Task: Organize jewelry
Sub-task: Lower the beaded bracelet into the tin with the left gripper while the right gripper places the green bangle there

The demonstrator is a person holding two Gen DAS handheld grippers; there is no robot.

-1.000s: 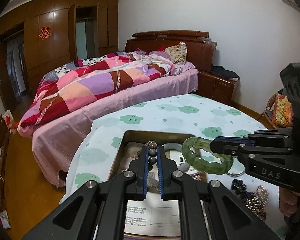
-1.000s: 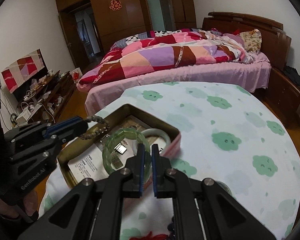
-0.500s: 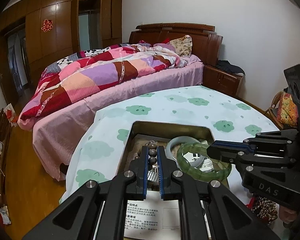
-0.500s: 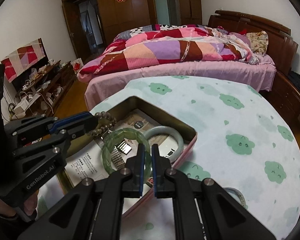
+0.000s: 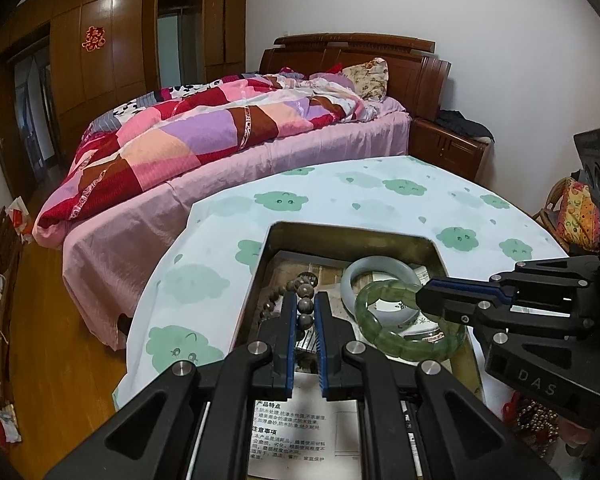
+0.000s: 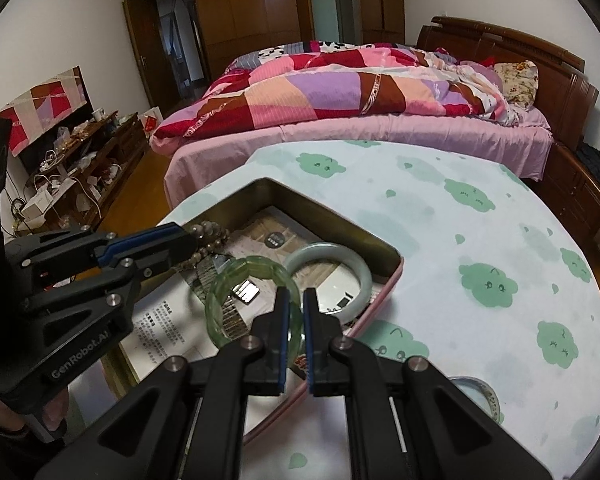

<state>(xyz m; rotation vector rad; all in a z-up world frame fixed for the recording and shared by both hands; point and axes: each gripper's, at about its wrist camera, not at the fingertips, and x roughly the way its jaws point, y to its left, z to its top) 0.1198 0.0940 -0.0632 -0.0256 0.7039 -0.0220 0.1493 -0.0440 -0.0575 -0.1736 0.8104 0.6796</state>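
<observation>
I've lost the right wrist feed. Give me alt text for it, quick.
The right claw is shut on a green segmented bracelet over an open tin box on a cloud-print tablecloth. To its left, the left claw grips a brown bead bracelet; a pale jade bangle lies inside.

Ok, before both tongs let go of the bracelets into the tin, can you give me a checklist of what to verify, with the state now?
1. Left tongs gripping the brown bead bracelet: ok, beads sit between the fingers.
2. Right tongs gripping the green bracelet: ok, shut on its near edge.
3. Both bracelets over the tin, not over the tablecloth: ok.
4. Green bracelet clear of the pale jade bangle already inside: not ok, they overlap in the left wrist view; contact cannot be told.
5. Bracelets low enough to release gently: cannot tell.
6. Two tongs apart from each other: ok, gap visible.
</observation>
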